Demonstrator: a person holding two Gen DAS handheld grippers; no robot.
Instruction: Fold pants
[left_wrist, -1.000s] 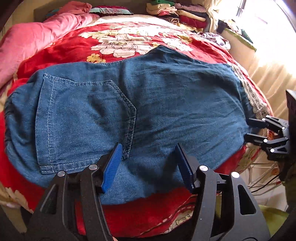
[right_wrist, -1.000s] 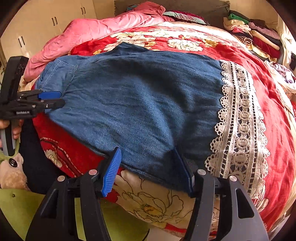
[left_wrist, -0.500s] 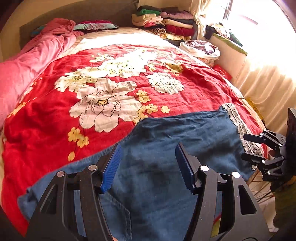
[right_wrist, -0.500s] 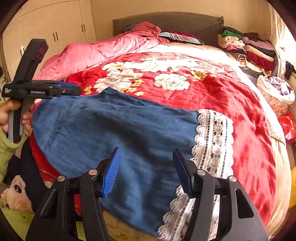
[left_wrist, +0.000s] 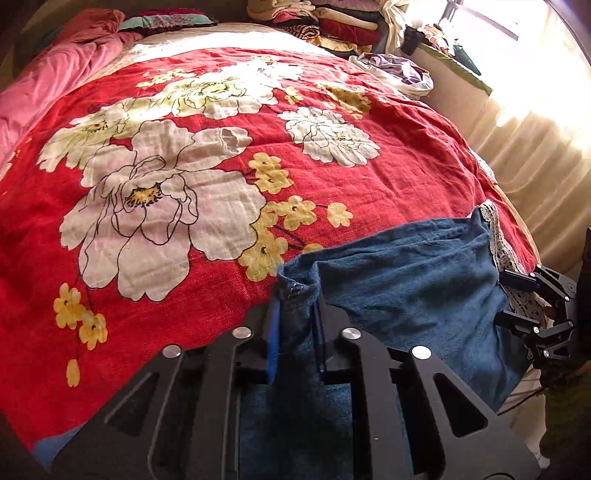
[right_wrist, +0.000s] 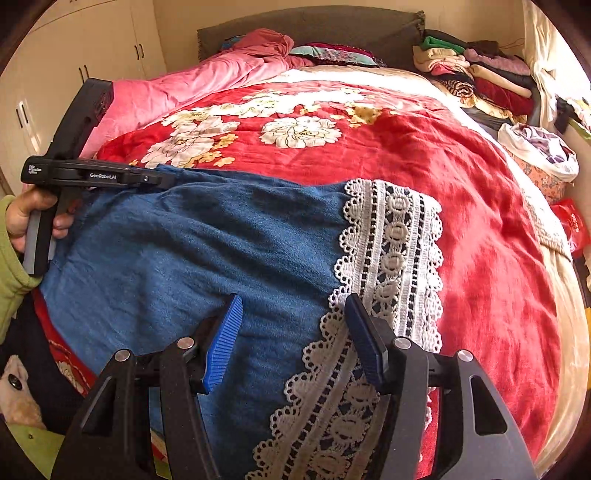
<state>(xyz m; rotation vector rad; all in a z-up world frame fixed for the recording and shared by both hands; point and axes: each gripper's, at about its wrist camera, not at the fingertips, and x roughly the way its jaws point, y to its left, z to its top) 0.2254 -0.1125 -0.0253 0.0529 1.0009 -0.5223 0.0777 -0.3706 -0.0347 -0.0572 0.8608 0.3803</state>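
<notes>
Blue denim pants (right_wrist: 207, 254) lie across the near edge of the bed's red floral cover (left_wrist: 184, 184). At their left end the left tool (left_wrist: 295, 325) is closing, pinching denim; at the lace hem (right_wrist: 391, 258) the right tool (right_wrist: 295, 332) gapes, gripping nothing.

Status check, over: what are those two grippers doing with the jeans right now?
Left gripper closing, bunched denim edge between its fingers. Right gripper open over the lace hem, gripping nothing. Jeans partly lifted off the red floral bedspread. Nothing in the way.

Bright window glare upper right, fisheye-warped edges, sharp focus
</notes>
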